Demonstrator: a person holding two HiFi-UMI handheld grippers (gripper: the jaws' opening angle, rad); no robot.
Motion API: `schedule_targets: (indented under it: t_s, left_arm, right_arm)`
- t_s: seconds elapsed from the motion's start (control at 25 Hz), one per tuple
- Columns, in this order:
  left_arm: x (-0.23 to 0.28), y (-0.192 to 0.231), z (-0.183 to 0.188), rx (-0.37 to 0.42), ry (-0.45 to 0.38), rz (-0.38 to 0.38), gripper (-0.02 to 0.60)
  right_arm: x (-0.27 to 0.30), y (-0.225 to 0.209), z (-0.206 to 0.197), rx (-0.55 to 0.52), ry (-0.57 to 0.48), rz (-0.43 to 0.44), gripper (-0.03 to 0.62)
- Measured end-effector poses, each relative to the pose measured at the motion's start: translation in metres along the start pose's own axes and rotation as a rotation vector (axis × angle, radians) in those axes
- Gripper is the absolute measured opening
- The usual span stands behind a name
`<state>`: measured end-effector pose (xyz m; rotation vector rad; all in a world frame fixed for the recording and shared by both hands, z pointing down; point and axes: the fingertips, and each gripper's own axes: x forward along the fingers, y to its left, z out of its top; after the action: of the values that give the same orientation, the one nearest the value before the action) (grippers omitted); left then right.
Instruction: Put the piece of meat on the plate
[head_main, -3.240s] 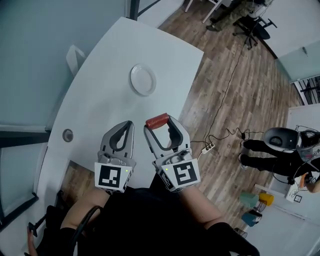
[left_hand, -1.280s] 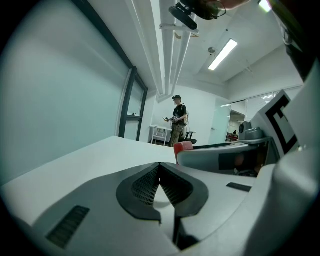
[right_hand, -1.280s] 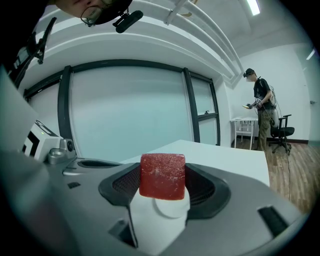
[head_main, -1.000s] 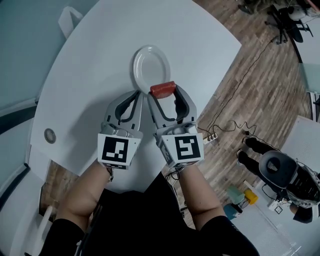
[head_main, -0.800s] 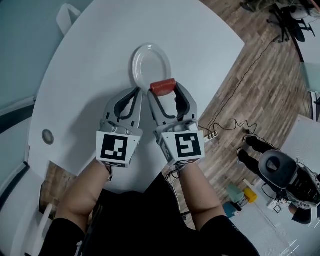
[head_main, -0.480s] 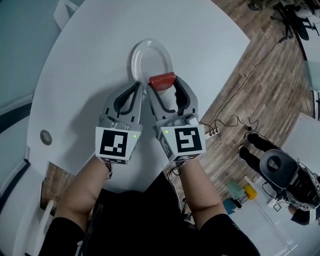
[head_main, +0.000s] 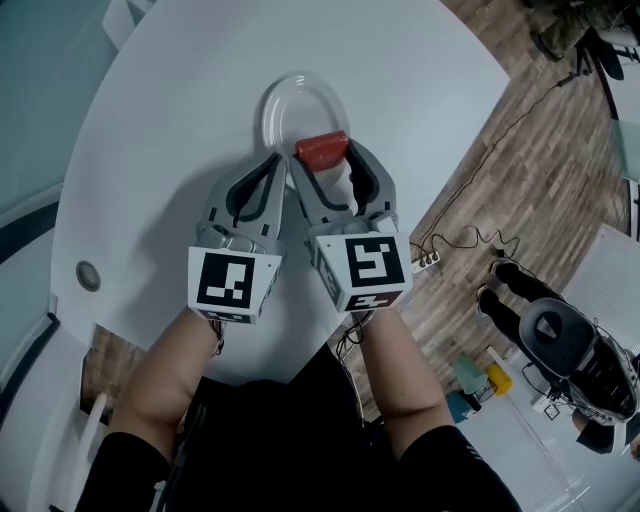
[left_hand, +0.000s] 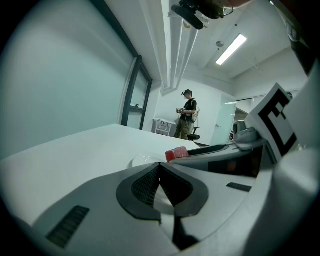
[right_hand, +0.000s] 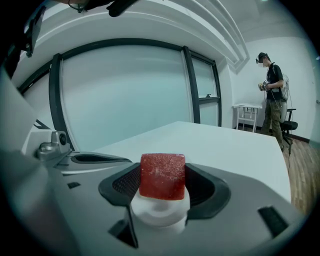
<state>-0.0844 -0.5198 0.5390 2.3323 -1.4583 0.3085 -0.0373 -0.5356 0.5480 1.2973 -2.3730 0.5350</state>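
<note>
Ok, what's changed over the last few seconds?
The right tool has carried the piece of meat forward across the table, from near its edge to above the near rim of the plate. The left tool came along beside it. Unchanged: meat still clamped, not released; left tool shut and empty; plate bare.

There are 2 grippers, the left gripper (head_main: 276, 161) and the right gripper (head_main: 323, 157), 1 piece of meat (head_main: 321, 147), 1 plate (head_main: 288, 104), 1 table (head_main: 170, 130) and 1 distant person (right_hand: 273, 100).

meat (head_main: 321, 149) over plate (head_main: 292, 108), plate on table (head_main: 150, 150)
</note>
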Motion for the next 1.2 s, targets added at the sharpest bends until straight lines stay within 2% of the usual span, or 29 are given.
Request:
schedule_targets:
  t_s: [0.92, 1.2]
  left_arm:
    - [0.002, 0.008, -0.009, -0.03, -0.009, 0.023, 0.003]
    - [0.003, 0.008, -0.01, -0.038, -0.006, 0.023, 0.003]
  right_arm:
    - [0.028, -0.001, -0.019, -0.02, 0.18, -0.003, 0.279]
    - [0.031, -0.004, -0.024, -0.056, 0.235, -0.024, 0.276]
